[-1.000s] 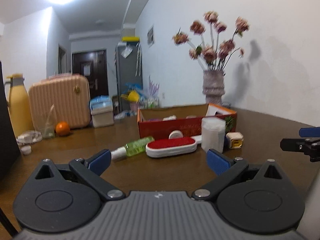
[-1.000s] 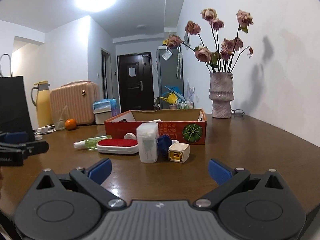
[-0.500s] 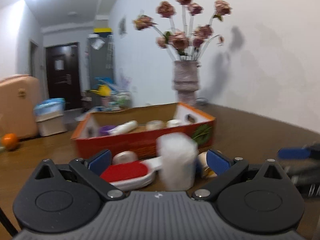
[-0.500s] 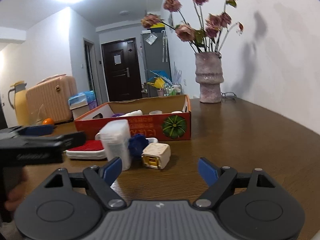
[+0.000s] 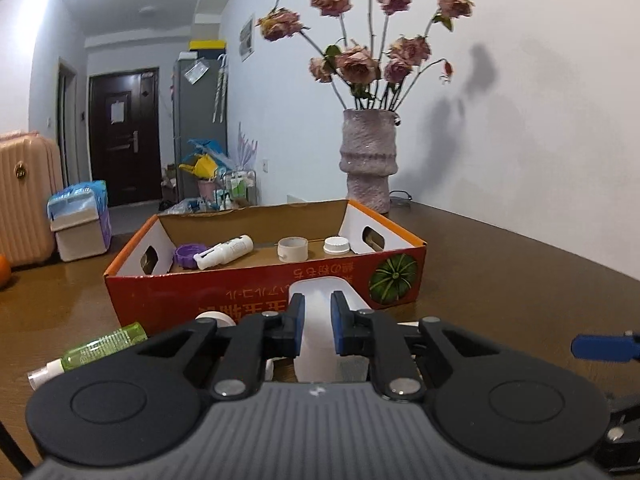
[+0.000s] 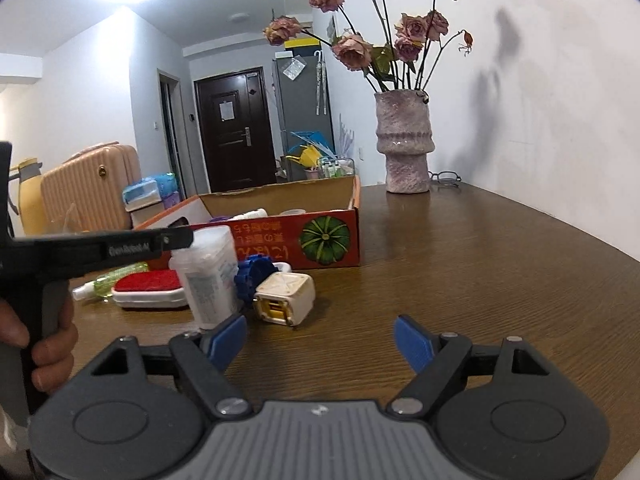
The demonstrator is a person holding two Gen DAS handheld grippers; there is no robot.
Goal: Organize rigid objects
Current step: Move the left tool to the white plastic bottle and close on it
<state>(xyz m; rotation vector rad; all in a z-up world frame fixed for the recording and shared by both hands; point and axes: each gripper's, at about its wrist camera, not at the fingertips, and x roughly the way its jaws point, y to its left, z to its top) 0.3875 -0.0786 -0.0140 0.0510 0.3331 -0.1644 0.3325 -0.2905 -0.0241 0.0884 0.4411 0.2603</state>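
Observation:
My left gripper (image 5: 317, 326) is shut on a translucent white plastic container (image 5: 320, 336), which stands on the table in front of the red cardboard box (image 5: 256, 292). From the right wrist view the same container (image 6: 208, 276) stands upright with the left gripper's finger (image 6: 120, 246) at its top. The box holds a purple lid (image 5: 190, 255), a white spray bottle (image 5: 224, 251) and two white caps (image 5: 293, 248). My right gripper (image 6: 320, 340) is open and empty, just short of a cream cube charger (image 6: 284, 298) and a blue gear-shaped lid (image 6: 254, 274).
A red-and-white brush (image 6: 148, 288) and a green spray bottle (image 5: 100, 346) lie left of the container. A white round lid (image 5: 216, 318) sits by the box. A pink vase of dried roses (image 5: 368, 164) stands behind the box. Glasses (image 6: 444, 178) lie by the vase.
My left gripper moved forward and right to the white container and closed on it. My right gripper moved closer to the cube charger and stayed open.

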